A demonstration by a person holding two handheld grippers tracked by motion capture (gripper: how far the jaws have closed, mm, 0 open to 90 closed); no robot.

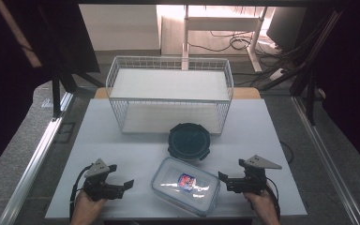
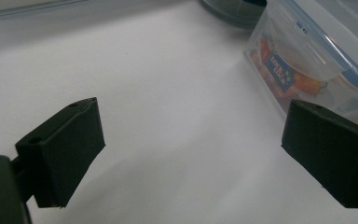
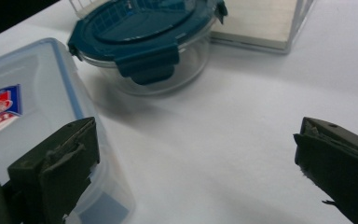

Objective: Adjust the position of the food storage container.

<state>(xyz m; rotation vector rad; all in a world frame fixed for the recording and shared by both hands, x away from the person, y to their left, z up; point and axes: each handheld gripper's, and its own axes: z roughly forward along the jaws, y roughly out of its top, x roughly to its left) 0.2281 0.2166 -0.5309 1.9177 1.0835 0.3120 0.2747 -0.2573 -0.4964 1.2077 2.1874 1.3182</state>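
The person had both grippers down near the near edge of the table (image 1: 122, 122), one on each side of the clear box (image 1: 186, 185), and to my eye the work was only at its opening step: squaring up to the box before any hold was taken. The box lay flat at near centre, lid on, with a red and blue label on top, turned a little askew to the table edge. Just beyond it stood the round tub (image 1: 189, 141) with its dark blue clip lid, and farther still the white wire rack (image 1: 168, 93) at the far side. The left gripper (image 1: 122, 180) sat left of the box, apart from it, jaws spread wide with nothing between them; in the left gripper view the box (image 2: 317, 60) showed off to one side past one jaw, with bare table between the jaws. The right gripper (image 1: 226, 180) was just beside the box's right end, jaws likewise wide and empty, pointing inward toward it. Both hands (image 1: 86, 211) came in low from the near edge, wrists level, grippers aimed across the table at each other. I judged the next move would call for bringing the jaws in around the box's ends or its lid clips, evenly from both sides, since a slick plastic box could skid or twist if one side pushed first.
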